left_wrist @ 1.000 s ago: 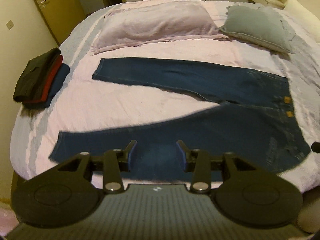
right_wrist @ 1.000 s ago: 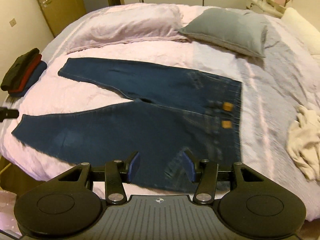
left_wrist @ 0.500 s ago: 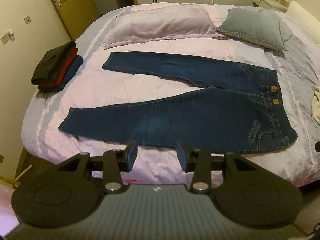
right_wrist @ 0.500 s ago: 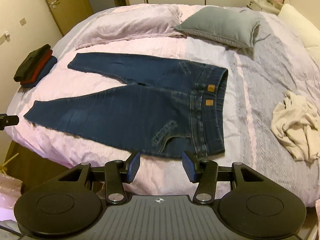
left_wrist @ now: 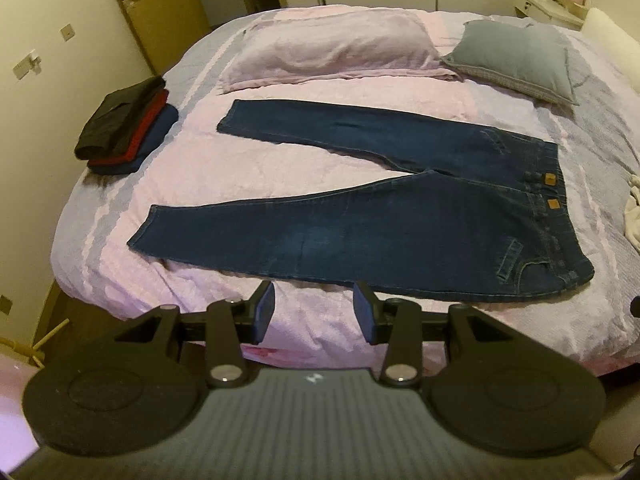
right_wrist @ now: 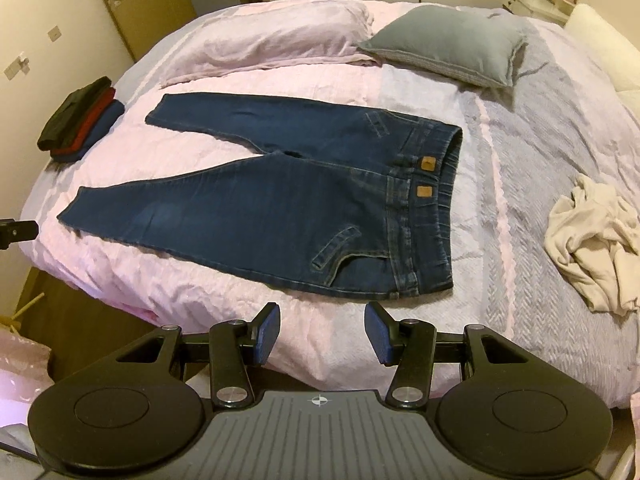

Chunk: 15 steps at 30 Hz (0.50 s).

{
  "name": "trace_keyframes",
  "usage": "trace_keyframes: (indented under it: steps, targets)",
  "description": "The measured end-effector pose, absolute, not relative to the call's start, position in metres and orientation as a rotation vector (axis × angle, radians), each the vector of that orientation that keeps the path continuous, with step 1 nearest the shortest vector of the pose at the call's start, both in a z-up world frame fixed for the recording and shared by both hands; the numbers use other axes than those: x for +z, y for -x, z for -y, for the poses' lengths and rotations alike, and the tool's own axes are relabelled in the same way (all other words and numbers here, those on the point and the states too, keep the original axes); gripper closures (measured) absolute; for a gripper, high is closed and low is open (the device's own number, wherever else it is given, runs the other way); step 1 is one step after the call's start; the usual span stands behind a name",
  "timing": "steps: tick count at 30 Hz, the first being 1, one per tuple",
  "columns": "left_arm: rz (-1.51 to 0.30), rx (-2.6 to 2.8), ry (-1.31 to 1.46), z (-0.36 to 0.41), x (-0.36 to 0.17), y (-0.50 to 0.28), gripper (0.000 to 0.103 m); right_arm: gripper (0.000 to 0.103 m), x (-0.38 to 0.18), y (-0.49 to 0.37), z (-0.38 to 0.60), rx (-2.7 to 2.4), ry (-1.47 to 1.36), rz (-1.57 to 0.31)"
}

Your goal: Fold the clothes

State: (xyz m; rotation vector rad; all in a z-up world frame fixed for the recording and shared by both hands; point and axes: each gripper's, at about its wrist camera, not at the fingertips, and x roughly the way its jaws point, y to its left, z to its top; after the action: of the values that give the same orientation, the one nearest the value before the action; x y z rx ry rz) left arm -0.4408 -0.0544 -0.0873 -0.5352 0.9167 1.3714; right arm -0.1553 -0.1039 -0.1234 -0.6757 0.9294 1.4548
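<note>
A pair of dark blue jeans (left_wrist: 360,216) lies flat on the pink bed cover, legs spread apart to the left, waistband to the right; it also shows in the right wrist view (right_wrist: 280,200). My left gripper (left_wrist: 314,312) is open and empty, held off the bed's near edge below the lower leg. My right gripper (right_wrist: 322,332) is open and empty, near the bed edge below the waistband. A crumpled cream garment (right_wrist: 592,236) lies at the right.
A stack of folded clothes, black, red and blue (left_wrist: 124,136), sits at the bed's left edge. A pink pillow (left_wrist: 332,48) and a grey pillow (left_wrist: 512,56) lie at the far side. A door (left_wrist: 160,4) and wall stand left.
Both grippers have pulled back away from the jeans toward the bed's near edge. The jeans lie still and now show whole.
</note>
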Motion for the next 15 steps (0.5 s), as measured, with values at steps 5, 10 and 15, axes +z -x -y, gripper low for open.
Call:
trace_keyframes:
  steps: [5,10,15]
  targets:
    - [-0.907,1.405,0.564,0.055,-0.087,0.457,0.060,0.053,-0.124,0.164,0.097,1.474,0.698,-0.927]
    - [-0.906,1.431,0.584,0.056,-0.087,0.474,0.059,0.053,-0.124,0.175,0.091,1.503,0.712,-0.914]
    - [-0.905,1.452,0.596,0.049,-0.086,0.489,0.059,0.053,-0.127,0.182,0.084,1.510,0.713,-0.930]
